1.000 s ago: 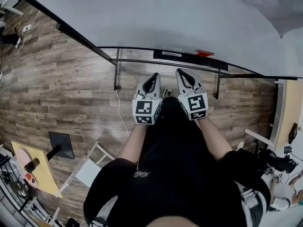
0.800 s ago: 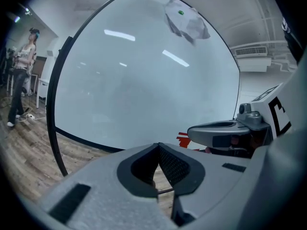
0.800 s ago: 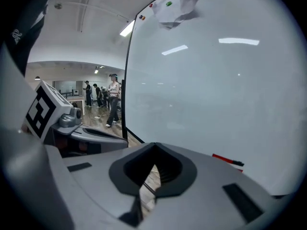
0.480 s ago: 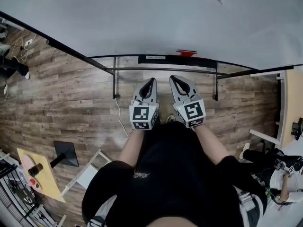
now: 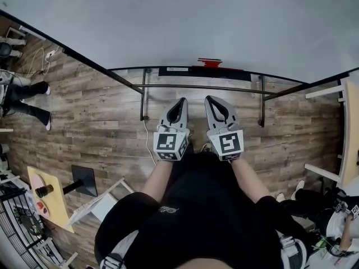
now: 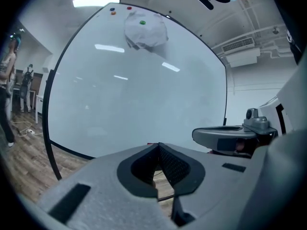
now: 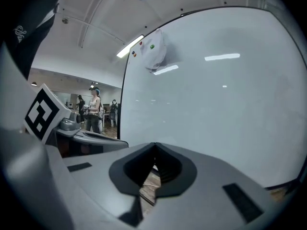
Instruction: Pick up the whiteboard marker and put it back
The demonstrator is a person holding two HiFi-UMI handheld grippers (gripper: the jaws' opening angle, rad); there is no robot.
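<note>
A wood-plank floor [image 5: 84, 111] runs under a large whiteboard [image 5: 196, 21] on a dark metal stand, and the person faces it, looking steeply down. A narrow dark tray [image 5: 179, 70] runs along the board's lower edge, with a crossbar [image 5: 202, 87] of the stand just below it. High on the board, a crumpled sheet [image 6: 145, 30] is pinned with small magnets [image 6: 142, 22].

The left gripper [image 5: 182, 101] and right gripper [image 5: 211, 100] are held side by side in front of the person's body. They point toward the tray but are well apart from it. In each gripper view the two jaws meet at their tips and nothing is pinched between them, so both tongs are closed and empty.

No marker can be made out for certain. A small red thing [image 5: 210, 62] lies on the tray near its middle. It may be the marker, but it is too small in the head view to say so. In the left gripper view only a sliver of red shows past the jaw tips.

As far as the frames show, the task has hardly started. Nothing is held, no tong is at the tray, and the pick-up has not been made. What is left, as I judge it, is everything: bringing a gripper up to the tray, parting its jaws, closing on the marker, lifting it, and setting it back down.
</note>
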